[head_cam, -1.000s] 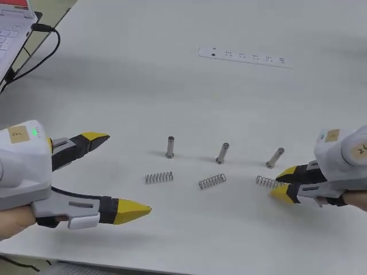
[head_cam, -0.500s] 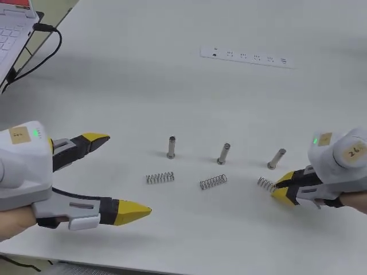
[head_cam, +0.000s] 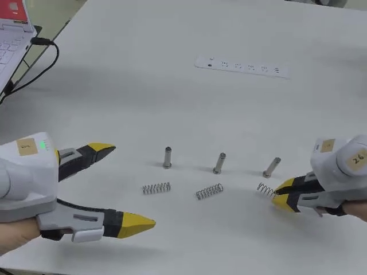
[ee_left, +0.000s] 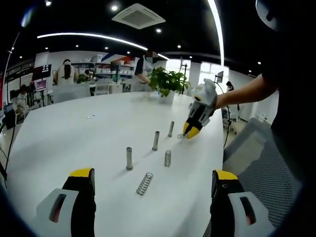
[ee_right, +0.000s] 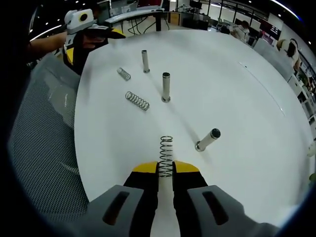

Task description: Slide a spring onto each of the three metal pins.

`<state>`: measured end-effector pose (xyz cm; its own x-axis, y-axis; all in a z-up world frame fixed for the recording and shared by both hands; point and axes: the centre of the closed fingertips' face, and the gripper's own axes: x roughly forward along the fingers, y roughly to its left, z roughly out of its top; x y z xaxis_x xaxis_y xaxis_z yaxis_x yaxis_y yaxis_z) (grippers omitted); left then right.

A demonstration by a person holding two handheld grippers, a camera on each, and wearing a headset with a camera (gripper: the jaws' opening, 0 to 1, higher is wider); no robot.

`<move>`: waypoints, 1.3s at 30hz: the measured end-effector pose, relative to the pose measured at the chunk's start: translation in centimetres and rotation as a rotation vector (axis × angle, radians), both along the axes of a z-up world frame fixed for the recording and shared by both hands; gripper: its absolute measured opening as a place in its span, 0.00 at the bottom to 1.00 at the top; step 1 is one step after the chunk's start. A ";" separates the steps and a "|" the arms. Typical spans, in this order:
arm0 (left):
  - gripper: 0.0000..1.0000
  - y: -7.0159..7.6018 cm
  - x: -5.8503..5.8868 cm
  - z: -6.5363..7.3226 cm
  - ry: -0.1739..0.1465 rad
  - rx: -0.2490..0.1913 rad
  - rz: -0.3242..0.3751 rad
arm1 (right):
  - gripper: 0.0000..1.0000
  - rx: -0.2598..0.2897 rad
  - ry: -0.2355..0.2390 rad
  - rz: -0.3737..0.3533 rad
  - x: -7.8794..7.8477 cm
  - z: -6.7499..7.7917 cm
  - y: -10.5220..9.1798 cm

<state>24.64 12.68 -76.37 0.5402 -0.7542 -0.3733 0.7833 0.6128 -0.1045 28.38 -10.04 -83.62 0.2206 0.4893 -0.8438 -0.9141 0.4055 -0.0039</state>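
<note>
Right gripper [ee_right: 166, 170]: jaws nearly closed, pinching the near end of the right spring [ee_right: 166, 150]. The rest of the coil sticks out ahead of the tips.
Left gripper [head_cam: 132, 184]: jaws spread wide and empty, hovering over the table [head_cam: 172, 86] left of the row.
Pins: right pin [ee_right: 207, 140], middle pin [head_cam: 219, 163] and left pin [head_cam: 167, 157] stand in a row, all bare. The right pin is just beyond the held spring, not touching it.
Other springs: middle spring [head_cam: 209, 191] and left spring [head_cam: 156, 188] each lie flat near the front of their own pin, apart from it.
Step in hand: likely picking up the right spring to thread it onto the right pin.
Doing it well: pinch lightly so the coil is not crushed. Keep the far end open, lift, and line the coil's axis up with the pin. Lower it over the head, and let go only once several turns are on. A sideways nudge may topple the pin; the idle left gripper could steady it.
Hard to make out: whether the spring is already off the table. Its last turns are hidden between the jaws. The right pin looks tilted, but that may be the lens. Cannot tell whether the pins are fixed or loose.
</note>
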 end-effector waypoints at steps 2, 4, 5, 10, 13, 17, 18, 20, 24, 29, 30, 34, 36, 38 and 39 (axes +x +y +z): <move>0.96 -0.2 0.1 0.3 -0.006 0.001 -0.004 | 0.08 0.002 -0.001 0.001 -0.1 0.3 0.0; 0.96 -0.4 0.2 0.7 -0.014 -0.003 -0.009 | 0.08 0.002 -0.004 0.005 -0.1 0.6 -0.1; 0.96 -0.6 0.3 0.9 -0.020 -0.005 -0.012 | 0.08 0.000 -0.007 0.008 -0.2 0.7 -0.1; 0.95 -1.6 0.5 0.8 -0.024 -0.005 -0.034 | 0.08 0.009 -0.012 0.023 -0.5 1.3 0.1; 0.95 -2.2 0.5 0.7 -0.027 -0.014 -0.044 | 0.08 0.010 -0.019 0.041 -0.9 1.9 0.5; 0.91 -2.9 -0.1 0.4 -0.014 -0.032 -0.062 | 0.08 0.017 -0.026 0.063 -1.4 2.7 1.1; 0.91 -3.1 -0.4 0.3 -0.018 -0.033 -0.068 | 0.08 0.020 -0.026 0.069 -1.4 2.8 1.1; 0.90 -3.3 -0.7 0.5 -0.025 -0.038 -0.074 | 0.08 0.022 -0.030 0.075 -1.4 2.9 1.2; 0.87 -3.5 -0.8 1.2 -0.057 -0.051 -0.076 | 0.08 0.025 -0.032 0.092 -1.8 3.3 1.7; 0.81 -4.7 -0.5 1.7 -0.049 -0.087 -0.101 | 0.08 0.030 -0.034 0.141 -2.5 3.6 2.3; 0.78 -4.8 -0.5 1.8 -0.048 -0.089 -0.105 | 0.08 0.029 -0.039 0.145 -2.5 3.7 2.5; 0.73 -7.1 -0.9 2.2 -0.050 -0.101 -0.171 | 0.08 0.038 -0.070 0.184 -2.8 4.4 3.3; 0.71 -7.8 -1.3 1.6 -0.039 -0.072 -0.220 | 0.08 0.043 -0.075 0.197 -2.9 4.6 3.6; 0.70 -8.3 -1.4 1.1 -0.037 -0.038 -0.262 | 0.08 0.045 -0.084 0.216 -3.1 4.8 3.9; 0.70 -8.3 -1.3 1.1 -0.036 -0.032 -0.266 | 0.08 0.040 -0.089 0.227 -3.2 4.8 4.0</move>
